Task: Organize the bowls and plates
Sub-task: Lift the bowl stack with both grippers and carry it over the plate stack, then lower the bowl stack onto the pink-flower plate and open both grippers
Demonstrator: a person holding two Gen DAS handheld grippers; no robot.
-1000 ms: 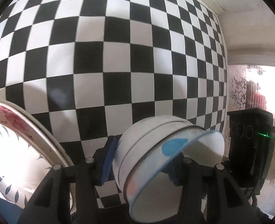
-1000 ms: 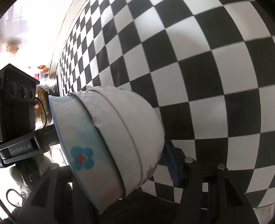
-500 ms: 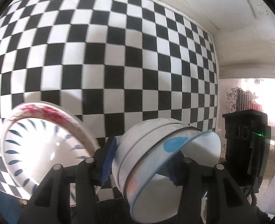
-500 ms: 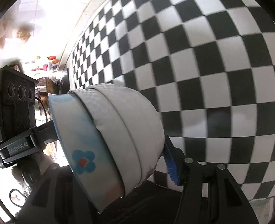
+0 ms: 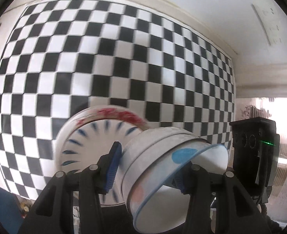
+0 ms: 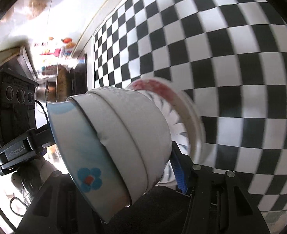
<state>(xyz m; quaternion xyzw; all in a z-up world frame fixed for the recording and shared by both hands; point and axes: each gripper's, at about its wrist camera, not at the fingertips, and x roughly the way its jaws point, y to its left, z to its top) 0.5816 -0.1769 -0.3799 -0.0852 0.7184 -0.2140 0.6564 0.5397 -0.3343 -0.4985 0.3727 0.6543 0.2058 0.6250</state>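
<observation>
Plates on cloth: stack of plates on the checkered cloth, left of and behind the bowls; top one white with blue dashes, a red-flowered rim under it; number unclear.
Held bowls: stack of bowls, three nested, tipped sideways, white; innermost blue-rimmed with a blue flower.
Left gripper: clamped on the bowls' wall.
Right gripper: clamped likewise, opposite side.

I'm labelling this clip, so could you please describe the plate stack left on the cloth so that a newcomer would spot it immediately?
Start from the black-and-white checkered cloth that fills the background. On it, behind the lifted bowls, lies a stack of plates. The top plate shows dark blue dashes radiating round its rim, and a plate with a red floral edge peeks out beneath.
</observation>
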